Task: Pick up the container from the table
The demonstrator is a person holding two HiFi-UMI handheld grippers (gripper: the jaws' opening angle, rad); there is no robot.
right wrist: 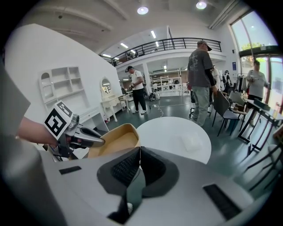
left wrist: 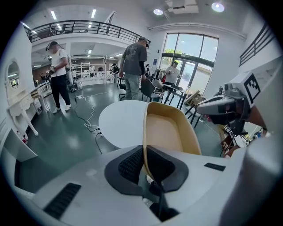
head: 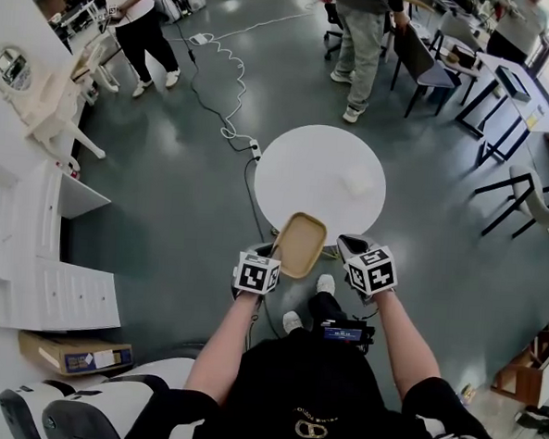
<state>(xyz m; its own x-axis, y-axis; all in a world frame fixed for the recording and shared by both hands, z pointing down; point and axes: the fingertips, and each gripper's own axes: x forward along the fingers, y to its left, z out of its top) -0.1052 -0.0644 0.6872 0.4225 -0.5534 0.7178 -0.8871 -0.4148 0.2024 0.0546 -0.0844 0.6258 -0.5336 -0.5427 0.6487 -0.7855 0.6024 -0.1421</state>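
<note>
Hanging clear of the surface, the tan container (head: 301,245) sits at the near edge of the round white desk (head: 301,165), its rim clamped in the left claw (left wrist: 144,152). The right claw (right wrist: 140,152), pressed together on nothing, hovers just beside it at the same edge.

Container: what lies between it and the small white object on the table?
Only bare white tabletop between the container and the white object, in the head view.
</note>
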